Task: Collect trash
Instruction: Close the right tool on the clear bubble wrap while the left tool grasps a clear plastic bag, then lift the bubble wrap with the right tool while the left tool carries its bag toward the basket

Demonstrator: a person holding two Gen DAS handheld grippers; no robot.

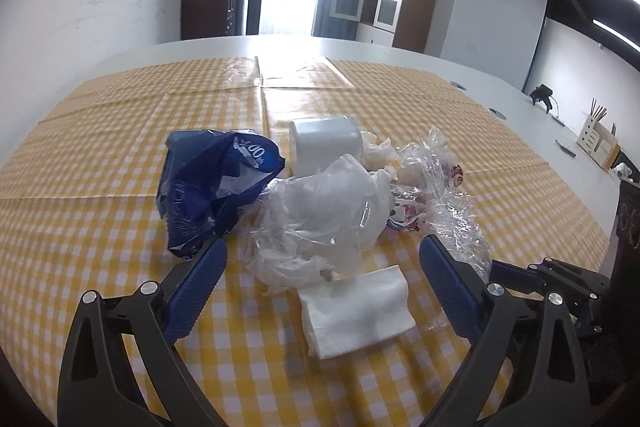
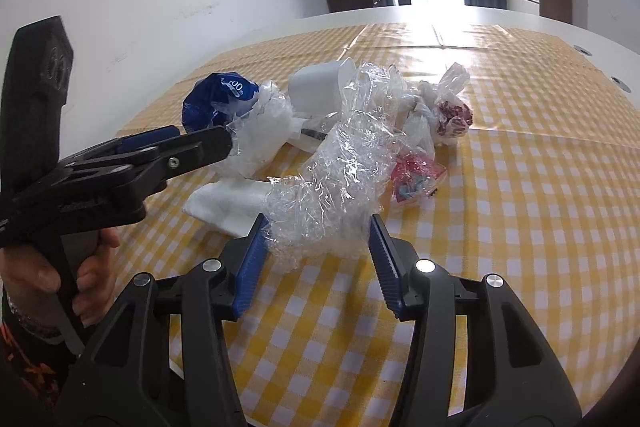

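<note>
A pile of trash lies on the yellow checked tablecloth [image 1: 100, 211]: a blue plastic bag [image 1: 208, 187], a white plastic bag [image 1: 320, 219], a white cup [image 1: 324, 143] on its side, clear crinkled film [image 1: 456, 211] and a folded white napkin [image 1: 356, 311]. My left gripper [image 1: 322, 259] is open, its fingers either side of the white bag and napkin. In the right wrist view my right gripper [image 2: 318, 231] is open around the near end of the clear film [image 2: 340, 167]. A red-and-white wrapper [image 2: 416, 179] and a knotted bag [image 2: 440, 107] lie beyond.
The left gripper [image 2: 168, 147] reaches in from the left of the right wrist view, held by a hand [image 2: 52, 279]. A white table [image 1: 520, 99] extends past the cloth, with a wooden holder [image 1: 596, 143] at the far right. A wall and a doorway stand behind.
</note>
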